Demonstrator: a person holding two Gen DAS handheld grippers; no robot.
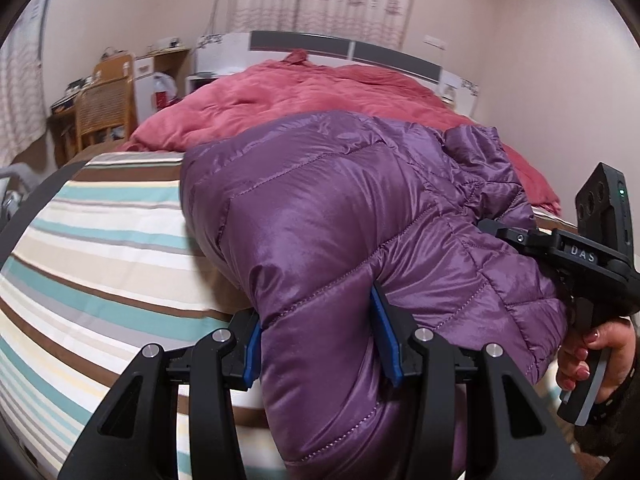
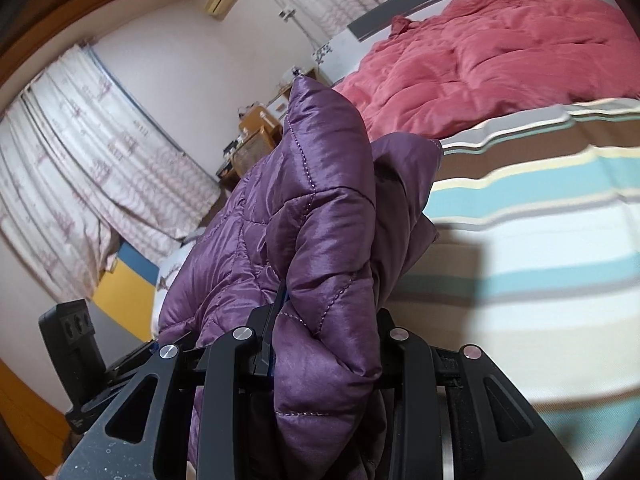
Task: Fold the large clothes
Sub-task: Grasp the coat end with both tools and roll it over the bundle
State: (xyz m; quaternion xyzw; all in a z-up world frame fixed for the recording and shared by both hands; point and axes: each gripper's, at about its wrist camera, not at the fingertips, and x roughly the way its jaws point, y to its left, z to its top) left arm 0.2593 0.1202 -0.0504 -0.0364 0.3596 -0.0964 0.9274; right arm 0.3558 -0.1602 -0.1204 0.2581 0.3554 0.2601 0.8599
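- Both tongs are clenched on the jacket [image 1: 320, 208]: my left gripper [image 1: 318, 340] pinches a thick puffed fold between its blue pads [image 1: 386, 340], and my right gripper [image 2: 326, 344] bites a bunched edge that stands up in front of its camera.
- Jacket sits partly on the striped sheet [image 1: 100, 240] near the foot of the bed, its near side lifted in my two grips, with the red quilt [image 1: 300, 92] behind it.
- Slipping is my main worry (the shell is glossy and slick): a thick, springy fold could squeeze out from between the pads if I pull hard or swing fast.
- Uneven pulling could be next; if one hand leads, I judge the fold line would skew and the padding would bulge back open.
- Right grip seems to hold several layers at once, so a sleeve or collar might be trapped inside and spoil the fold; I cannot tell which part it is.
- Look of it: purple, shiny, quilted in stitched panels, puffy, crumpled toward my right hand [image 1: 596, 356], not yet flat or squared.
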